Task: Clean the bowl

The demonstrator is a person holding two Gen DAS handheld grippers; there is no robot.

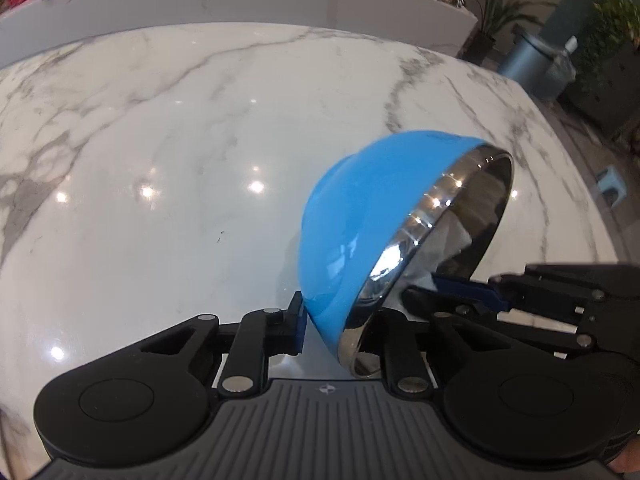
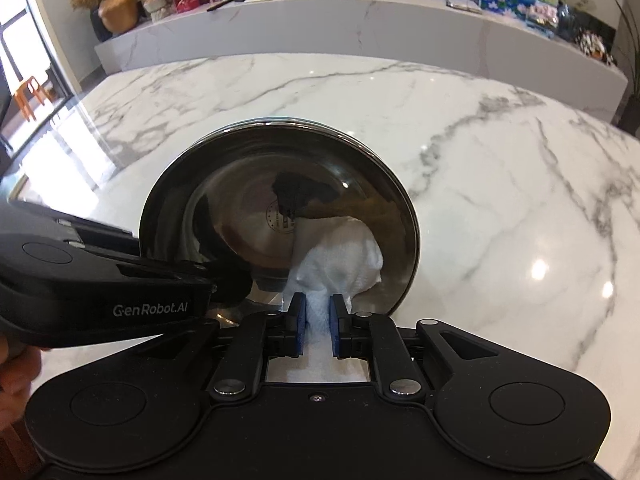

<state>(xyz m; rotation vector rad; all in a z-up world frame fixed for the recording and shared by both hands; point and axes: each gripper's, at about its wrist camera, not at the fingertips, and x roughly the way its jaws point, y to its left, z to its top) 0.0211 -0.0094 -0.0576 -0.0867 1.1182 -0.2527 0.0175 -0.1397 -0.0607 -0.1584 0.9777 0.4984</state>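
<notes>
A bowl (image 1: 360, 220), blue outside and shiny steel inside, is held tilted on its side above the marble table (image 1: 160, 140). My left gripper (image 1: 340, 320) is shut on its lower rim, one pad on the blue outside and the other hidden inside. In the right wrist view the bowl's steel inside (image 2: 248, 184) faces the camera. My right gripper (image 2: 318, 312) is shut on a white paper towel (image 2: 340, 256), which presses against the lower inside wall. The left gripper (image 2: 224, 280) comes in from the left at the rim. A dark patch (image 2: 300, 192) shows near the bowl's bottom; dirt or reflection, I cannot tell.
The marble table (image 2: 500, 180) spreads wide around the bowl. Behind it runs a raised marble counter (image 2: 320, 28) with boxes, frames and ornaments. A grey bin (image 1: 532, 60) and potted plants stand past the table's far right edge. A person's hand (image 2: 16, 380) holds the left gripper.
</notes>
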